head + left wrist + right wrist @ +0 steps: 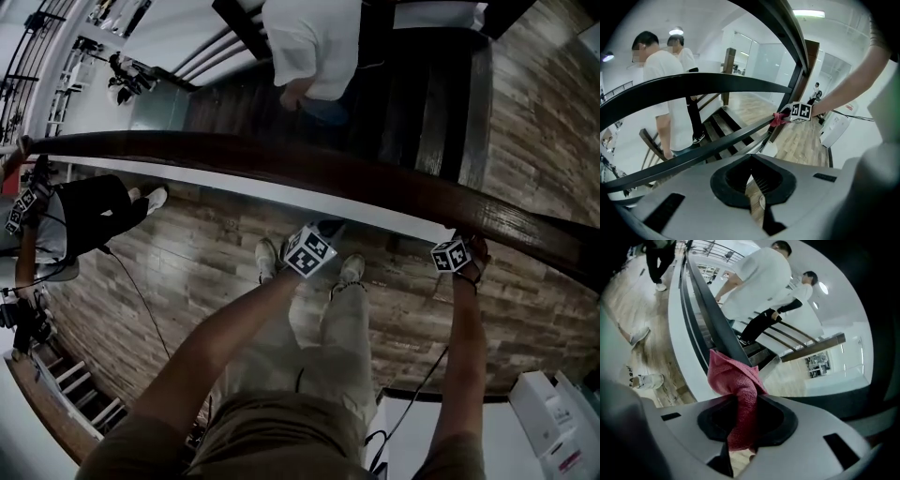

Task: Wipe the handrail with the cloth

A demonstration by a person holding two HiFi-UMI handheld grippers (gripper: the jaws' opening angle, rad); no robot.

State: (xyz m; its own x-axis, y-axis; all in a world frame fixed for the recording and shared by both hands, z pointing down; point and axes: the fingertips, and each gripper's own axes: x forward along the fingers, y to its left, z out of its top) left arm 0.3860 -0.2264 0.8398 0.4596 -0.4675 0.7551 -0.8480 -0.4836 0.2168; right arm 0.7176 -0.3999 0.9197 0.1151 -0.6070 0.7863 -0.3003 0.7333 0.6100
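The dark wooden handrail [281,159] curves across the head view from left to right. My right gripper [466,246] is at the rail's right stretch, shut on a red cloth [736,380] whose bunched top lies against the handrail [712,310]. From the left gripper view, the cloth [778,119] shows on the rail beside the right gripper's marker cube [801,111]. My left gripper [319,234] hovers just in front of the rail, left of the right one. Its jaws [752,176] are shut with nothing between them.
A person in a white shirt [314,42] stands on the dark stairs [412,103] beyond the rail, another behind. A person in black [84,211] is at the left on the wood floor. A white cabinet [553,422] stands at the lower right. Cables trail across the floor.
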